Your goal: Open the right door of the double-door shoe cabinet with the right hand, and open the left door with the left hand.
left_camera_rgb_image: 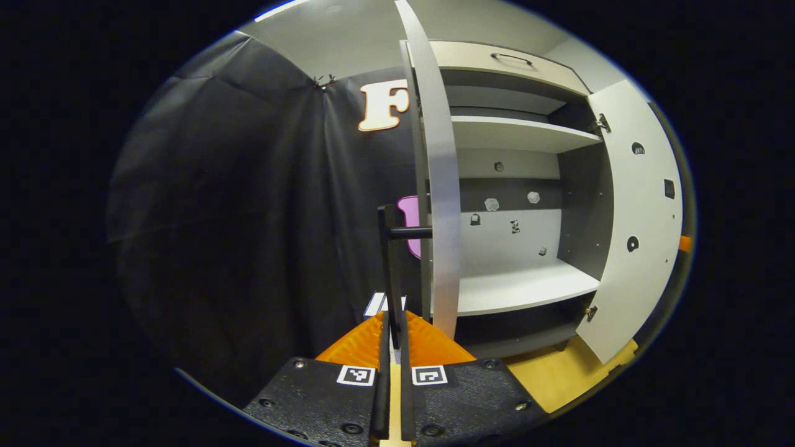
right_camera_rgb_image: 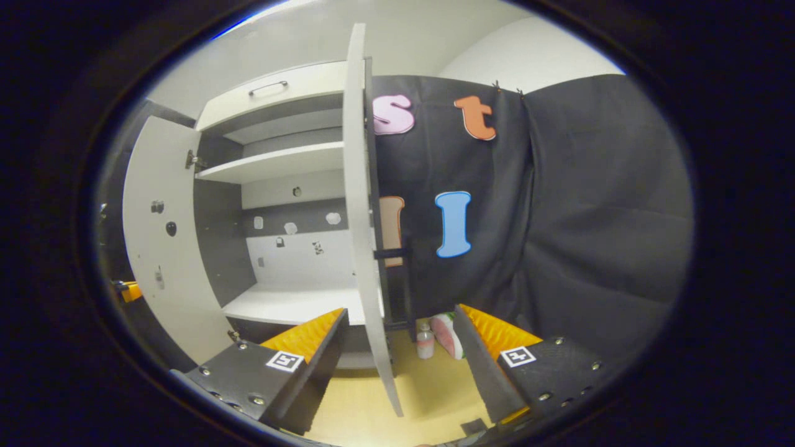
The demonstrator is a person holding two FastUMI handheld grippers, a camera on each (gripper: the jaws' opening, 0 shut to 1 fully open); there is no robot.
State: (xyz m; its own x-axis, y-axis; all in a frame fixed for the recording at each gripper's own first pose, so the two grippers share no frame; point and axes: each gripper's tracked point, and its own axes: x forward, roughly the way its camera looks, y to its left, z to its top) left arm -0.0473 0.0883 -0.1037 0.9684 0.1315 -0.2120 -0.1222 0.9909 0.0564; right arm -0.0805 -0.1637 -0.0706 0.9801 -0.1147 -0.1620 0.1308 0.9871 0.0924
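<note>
Both pale grey cabinet doors already stand swung open: the left claw (left_camera_rgb_image: pixel 391 347) is pinched on the left door's (left_camera_rgb_image: pixel 442 186) black bar handle (left_camera_rgb_image: pixel 391 273), while the right claw (right_camera_rgb_image: pixel 397 347) gapes empty astride the right door's (right_camera_rgb_image: pixel 360 205) edge

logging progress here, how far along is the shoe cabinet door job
Both doors look swung open: the left door and right door stand edge-on, bare shelves showing between them. In hand: the left gripper is shut on the left door's handle. The right gripper is open, straddling the right door's edge without pressing it. Left: letting go of the handle and pulling back.
</note>
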